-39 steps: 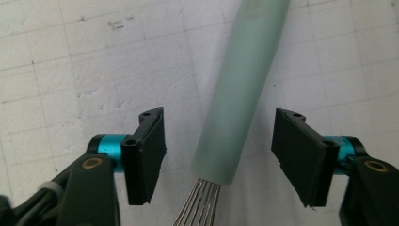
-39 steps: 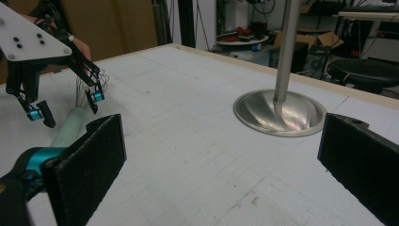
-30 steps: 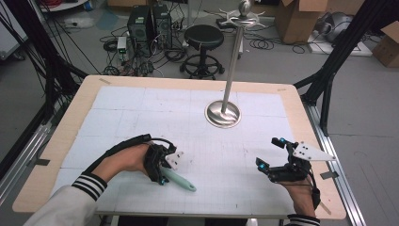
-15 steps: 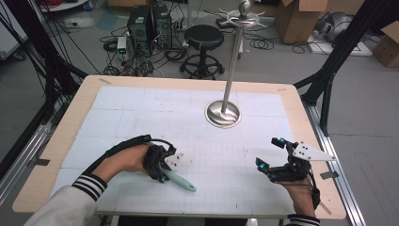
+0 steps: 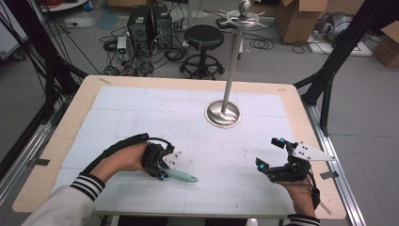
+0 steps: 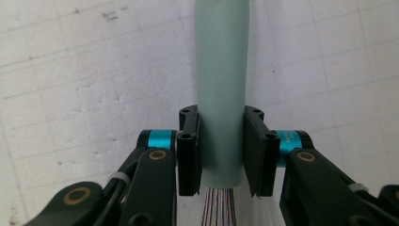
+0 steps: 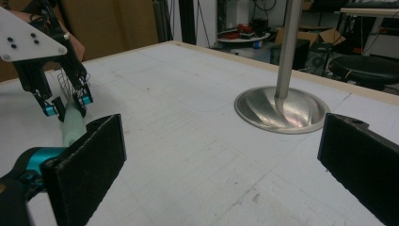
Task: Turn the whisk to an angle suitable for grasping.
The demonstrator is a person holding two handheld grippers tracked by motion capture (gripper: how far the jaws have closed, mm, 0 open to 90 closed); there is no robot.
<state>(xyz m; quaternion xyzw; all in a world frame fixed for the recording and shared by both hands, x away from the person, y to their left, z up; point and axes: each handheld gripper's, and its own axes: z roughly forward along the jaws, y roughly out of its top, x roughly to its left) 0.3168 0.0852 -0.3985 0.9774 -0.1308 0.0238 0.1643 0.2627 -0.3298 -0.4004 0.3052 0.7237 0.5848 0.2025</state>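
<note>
Jaws just closed: left hand-held gripper (image 6: 221, 150) clamps pale-green whisk handle (image 6: 221, 84); right hand-held gripper (image 7: 221, 155) apart.

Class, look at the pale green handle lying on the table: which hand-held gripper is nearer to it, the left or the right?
Left. The left hand-held gripper is clamped on the pale green handle, jaws just closed on both sides. The right hand-held gripper sits apart, across the table, jaws open.
</note>
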